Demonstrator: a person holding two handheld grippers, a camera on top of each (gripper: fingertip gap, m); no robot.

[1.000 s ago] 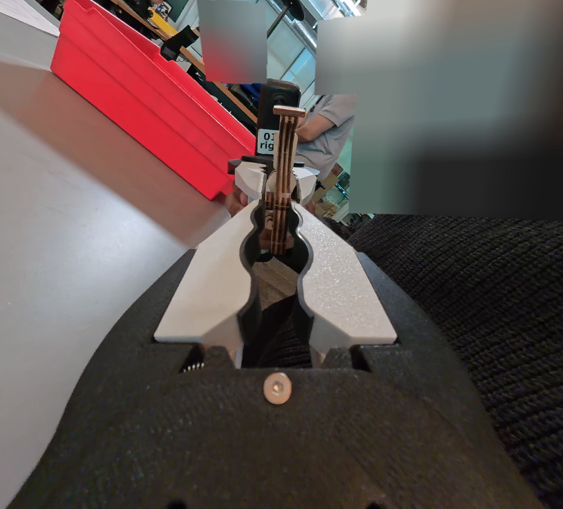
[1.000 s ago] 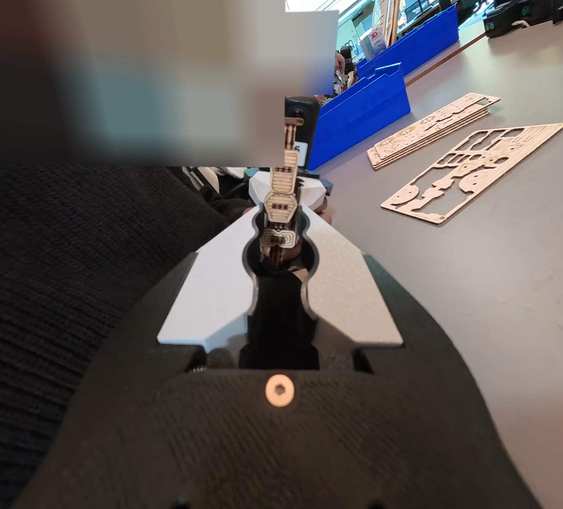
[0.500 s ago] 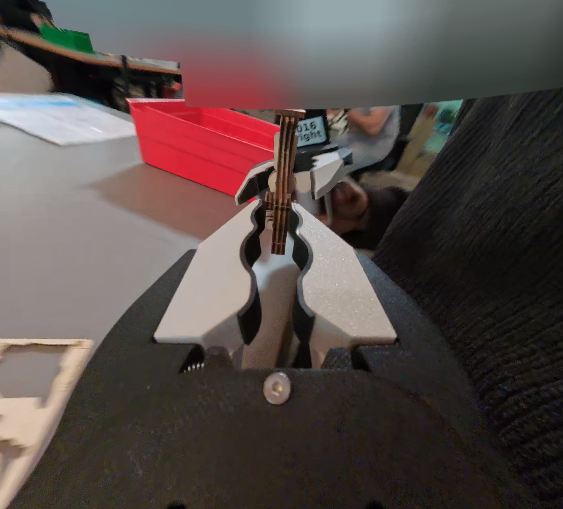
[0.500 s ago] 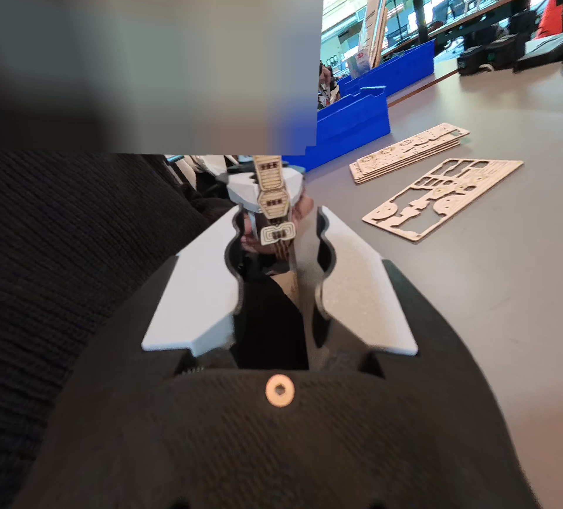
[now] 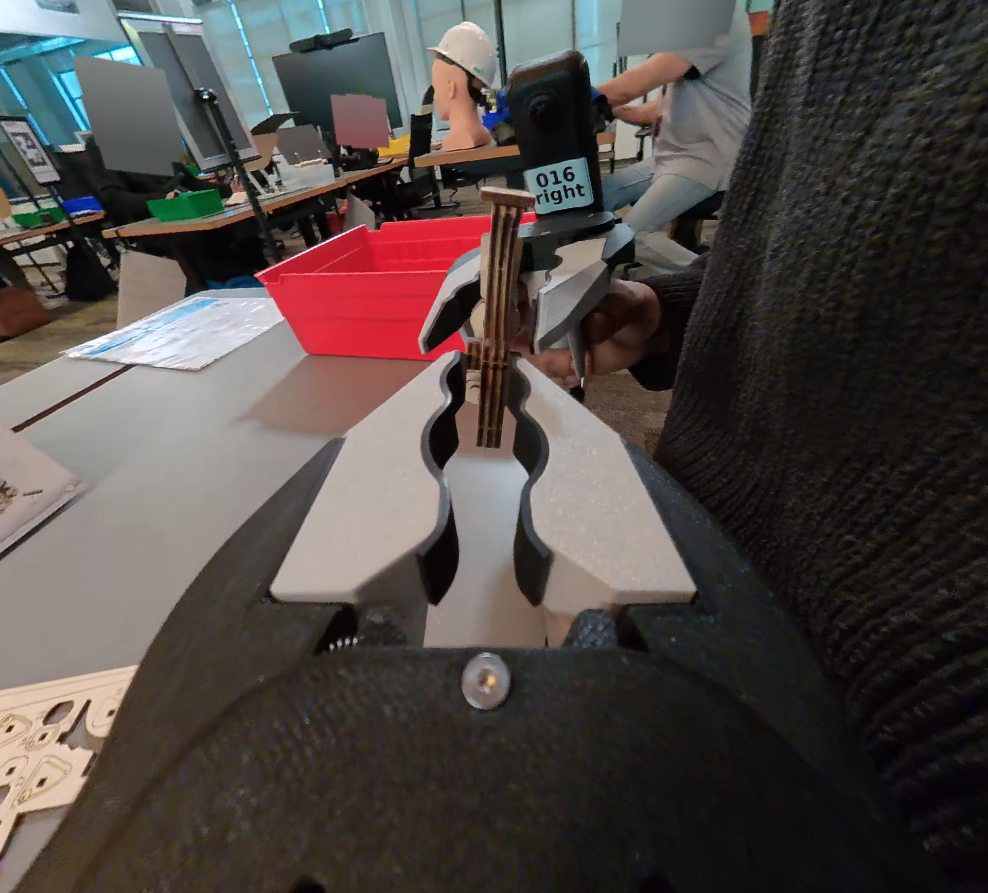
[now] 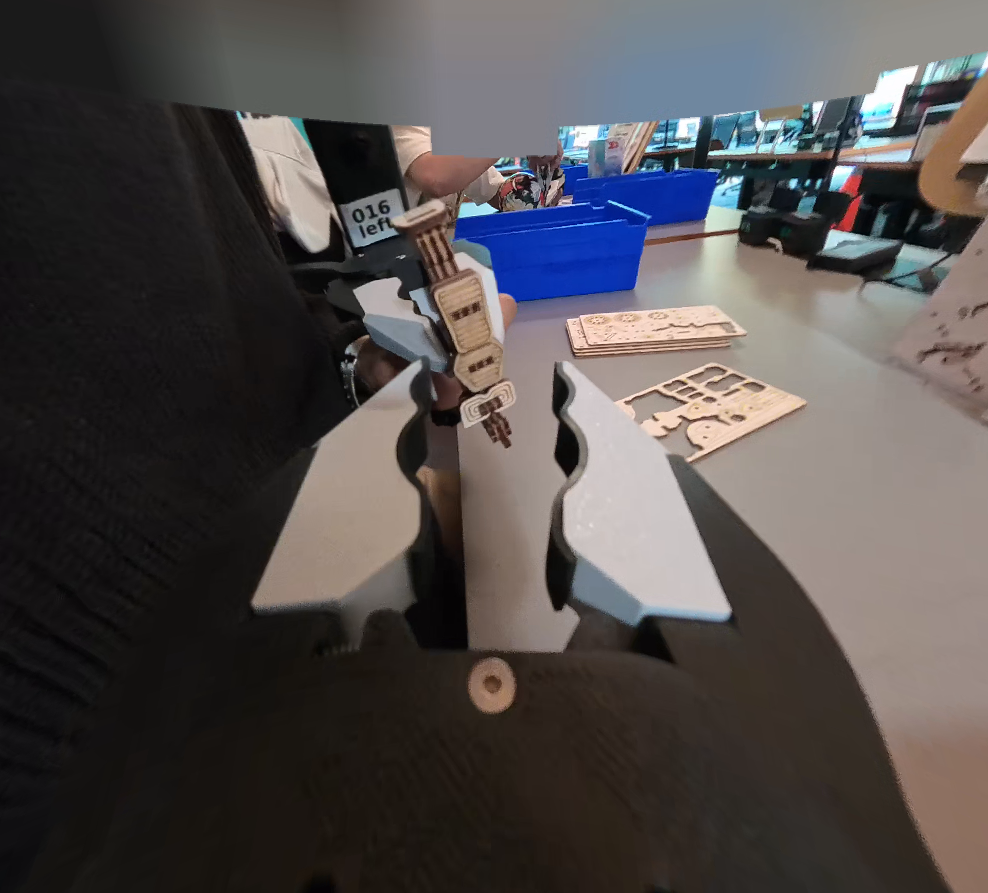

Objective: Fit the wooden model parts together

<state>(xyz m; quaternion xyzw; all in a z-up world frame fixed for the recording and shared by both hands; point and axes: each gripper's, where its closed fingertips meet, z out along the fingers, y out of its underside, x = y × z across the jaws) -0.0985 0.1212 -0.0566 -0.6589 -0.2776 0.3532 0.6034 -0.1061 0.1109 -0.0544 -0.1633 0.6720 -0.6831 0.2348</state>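
Holding the wooden model assembly (image 5: 494, 333) upright between its closed tips, the left gripper (image 5: 485, 370) waits while the right gripper (image 6: 489, 375), jaws apart and empty, likely needs another part.

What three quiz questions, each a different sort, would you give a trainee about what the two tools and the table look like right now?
1. True or false: the right tool is clamped on the wooden model part.
2. In the left wrist view, the bin on the table just beyond the left tool is: A blue, B red, C yellow?
3. Fill in: the stack of wooden sheets lies ___ the blue bin and the cut-out sheet.

Key: 1 false, it is open and the left tool holds the part; 2 B; 3 between.
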